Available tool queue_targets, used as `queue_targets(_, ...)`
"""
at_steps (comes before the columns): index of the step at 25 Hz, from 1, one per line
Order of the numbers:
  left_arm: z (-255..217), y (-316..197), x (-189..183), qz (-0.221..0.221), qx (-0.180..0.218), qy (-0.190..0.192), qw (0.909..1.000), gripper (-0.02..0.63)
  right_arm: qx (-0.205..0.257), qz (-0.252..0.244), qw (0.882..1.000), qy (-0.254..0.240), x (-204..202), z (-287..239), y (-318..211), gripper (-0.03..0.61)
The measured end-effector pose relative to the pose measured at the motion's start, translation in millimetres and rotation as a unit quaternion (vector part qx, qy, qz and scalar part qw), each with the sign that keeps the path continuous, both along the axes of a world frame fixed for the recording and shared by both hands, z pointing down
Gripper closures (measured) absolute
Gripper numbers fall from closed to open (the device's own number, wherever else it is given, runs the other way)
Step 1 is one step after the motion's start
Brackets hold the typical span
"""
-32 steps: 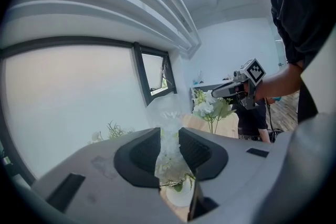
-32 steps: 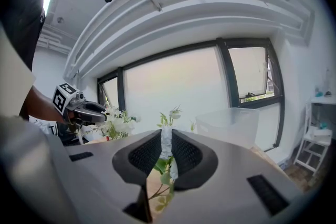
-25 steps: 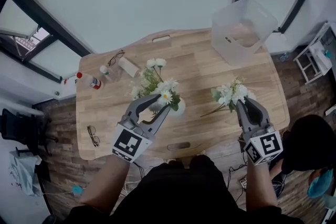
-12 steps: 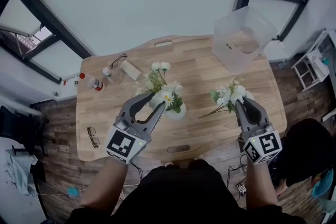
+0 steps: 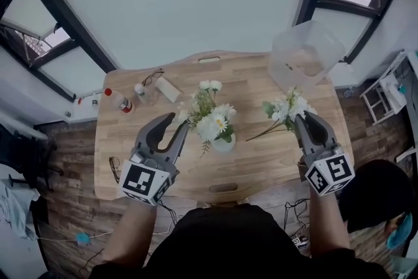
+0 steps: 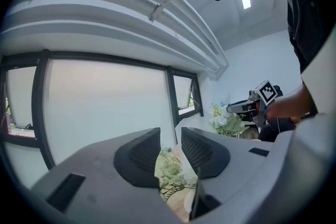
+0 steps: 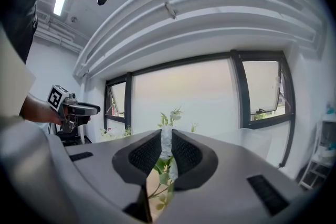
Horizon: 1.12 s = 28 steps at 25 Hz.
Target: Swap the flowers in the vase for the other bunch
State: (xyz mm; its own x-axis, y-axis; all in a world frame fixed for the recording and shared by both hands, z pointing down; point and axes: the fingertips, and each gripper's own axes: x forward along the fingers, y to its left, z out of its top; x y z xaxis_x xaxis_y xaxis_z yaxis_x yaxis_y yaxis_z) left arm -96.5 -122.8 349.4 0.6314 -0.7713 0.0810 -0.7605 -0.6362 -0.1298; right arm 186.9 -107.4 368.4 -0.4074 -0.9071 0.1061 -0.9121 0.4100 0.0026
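Right gripper (image 5: 305, 117): fingers clamped on loose bunch (image 5: 285, 108), apparently raised off surface (image 5: 261, 163), stems trailing left, likely to stay clear of vase (image 5: 224, 143).
Left gripper (image 5: 176, 122): fingers spread wide, empty, just beside vase, likely ready for next grasp.
Vase upright mid-surface, holding vase flowers (image 5: 210, 115): white daisy-like blooms, green leaves.
Held bunch similar, white and pale green.

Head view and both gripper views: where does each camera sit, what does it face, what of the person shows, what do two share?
Head view: on the head, steeply down at the table; forearms show.
Left gripper view: on the left gripper, toward windows; right hand shows.
Right gripper view: on the right gripper, toward windows; left hand shows.
All share the loose bunch.
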Motion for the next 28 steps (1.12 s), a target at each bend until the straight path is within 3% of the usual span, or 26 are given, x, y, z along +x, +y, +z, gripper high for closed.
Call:
queue_targets(8, 16.6, -1.3, -64.5, -0.08, -0.021, 0.023, 0.9963, 0.5, 0.009, -0.011, 0.999, 0.031, -25.6, -11.3, -19.4, 0.502)
queue_targets(12, 22.7, 2.1, -88.2, -0.109, -0.031, 0.041, 0.9927, 0.537, 0.007, 0.0, 0.999, 0.035, -26.5, -9.2, -20.6, 0.508)
queue_targets(13, 23.4, 4.2, -91.6, -0.11, -0.032, 0.045, 0.9923, 0.591, 0.005, 0.003, 0.999, 0.035, -25.8, -7.4, -20.3, 0.511)
queue_targets(15, 26.0, 7.9, -95.1, -0.108, -0.035, 0.051, 0.9922, 0.604, 0.001, 0.009, 0.999, 0.032, -23.9, -3.4, -19.2, 0.514)
queue_targets(28, 28.7, 12.2, -104.5, -0.109, -0.042, 0.052, 0.9918, 0.607, -0.002, 0.005, 1.0, 0.027, -32.0, -2.1, -20.4, 0.515)
